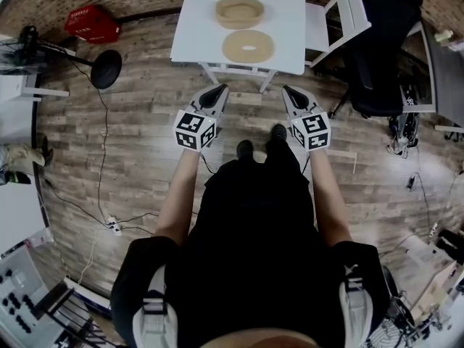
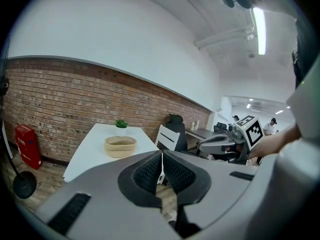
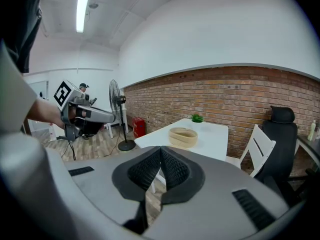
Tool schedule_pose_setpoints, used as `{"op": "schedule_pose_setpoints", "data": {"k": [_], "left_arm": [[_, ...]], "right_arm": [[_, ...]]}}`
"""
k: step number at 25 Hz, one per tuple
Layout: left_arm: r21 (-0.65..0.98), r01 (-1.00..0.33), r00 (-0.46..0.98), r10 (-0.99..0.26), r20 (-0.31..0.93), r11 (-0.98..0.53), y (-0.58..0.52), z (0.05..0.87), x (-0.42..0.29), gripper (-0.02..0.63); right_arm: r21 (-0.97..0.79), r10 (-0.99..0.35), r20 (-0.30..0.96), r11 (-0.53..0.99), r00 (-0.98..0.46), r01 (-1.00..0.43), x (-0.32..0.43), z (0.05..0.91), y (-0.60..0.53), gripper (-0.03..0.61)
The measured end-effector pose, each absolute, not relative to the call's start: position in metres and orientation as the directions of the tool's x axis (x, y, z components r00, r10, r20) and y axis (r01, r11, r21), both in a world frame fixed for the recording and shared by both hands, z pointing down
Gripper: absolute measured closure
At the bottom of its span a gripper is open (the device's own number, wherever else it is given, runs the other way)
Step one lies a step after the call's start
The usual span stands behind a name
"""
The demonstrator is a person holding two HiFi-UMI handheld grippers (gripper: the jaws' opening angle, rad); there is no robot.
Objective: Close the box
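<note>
On white table (image 1: 286, 20), toward far side: round box (image 1: 240, 11), open. Lid (image 1: 248, 46) flat nearer table's front edge, likely laid out for pickup. Short of front edge: left gripper (image 1: 216, 93), right gripper (image 1: 291, 95), both clenched, empty, aimed tableward; reach not yet made.

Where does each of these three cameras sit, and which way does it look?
Head view: on the person's head, looking steeply down at the white table, own forearms, body, left gripper and right gripper.
Left gripper view: rides the left gripper, looking along its shut jaws toward the table; the right gripper shows at right.
Right gripper view: rides the right gripper, along its shut jaws; the left gripper shows at left.
Shared: all show the round box on the table.
</note>
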State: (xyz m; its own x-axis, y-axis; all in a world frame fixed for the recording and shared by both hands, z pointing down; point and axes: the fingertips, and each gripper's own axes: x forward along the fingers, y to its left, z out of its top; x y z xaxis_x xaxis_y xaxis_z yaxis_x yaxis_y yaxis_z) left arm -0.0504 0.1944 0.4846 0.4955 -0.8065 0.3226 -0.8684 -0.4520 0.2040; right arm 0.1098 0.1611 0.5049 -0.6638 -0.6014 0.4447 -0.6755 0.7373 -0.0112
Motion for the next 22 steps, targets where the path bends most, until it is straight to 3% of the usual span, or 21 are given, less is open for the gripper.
{"op": "schedule_pose_setpoints", "data": {"k": [22], "left_arm": [[0.213, -0.899, 0.436, -0.822, 0.366, -0.382, 0.134, 0.493, -0.074, 0.589]], "right_arm": [[-0.054, -0.54, 0.469, 0.772, -0.698, -0.634, 0.089, 0.52, 0.085, 0.58]]}}
